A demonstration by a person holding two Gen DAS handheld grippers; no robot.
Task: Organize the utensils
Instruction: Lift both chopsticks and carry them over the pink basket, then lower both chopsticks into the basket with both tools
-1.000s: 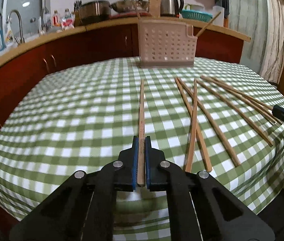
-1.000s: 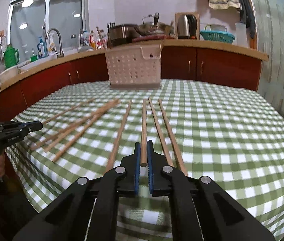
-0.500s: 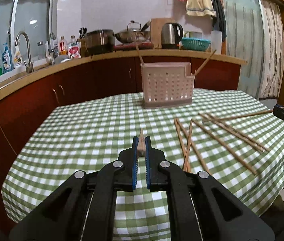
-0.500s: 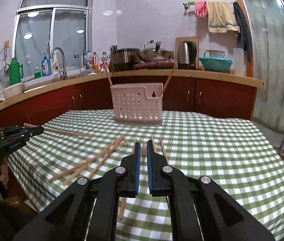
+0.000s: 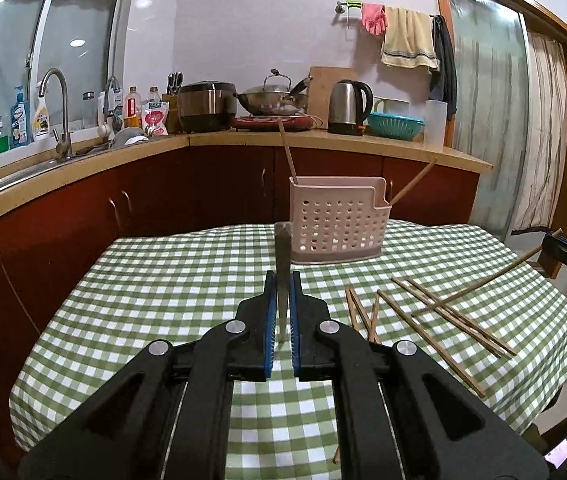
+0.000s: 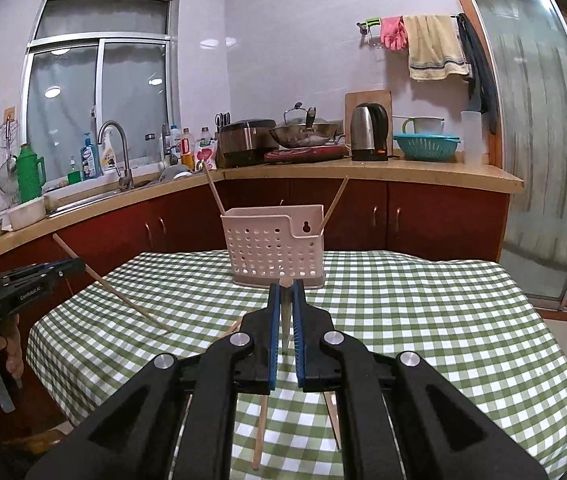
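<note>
Chopsticks, one per gripper — left gripper (image 5: 282, 280), right gripper (image 6: 285, 294) — now lifted off tablecloth (image 5: 171, 280), jaws clamped, ready for pink holder (image 5: 337, 220).

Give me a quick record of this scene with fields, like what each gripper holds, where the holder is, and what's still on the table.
left gripper: shut on a chopstick, lifted off the table, pointing toward the holder
right gripper: shut on another chopstick, also raised
utensil holder: pink perforated basket, upright at the far side of the table
in holder: two chopsticks, leaning out at opposite ends
loose chopsticks: several scattered, some crossing, on the checked tablecloth
task state: partly done
</note>
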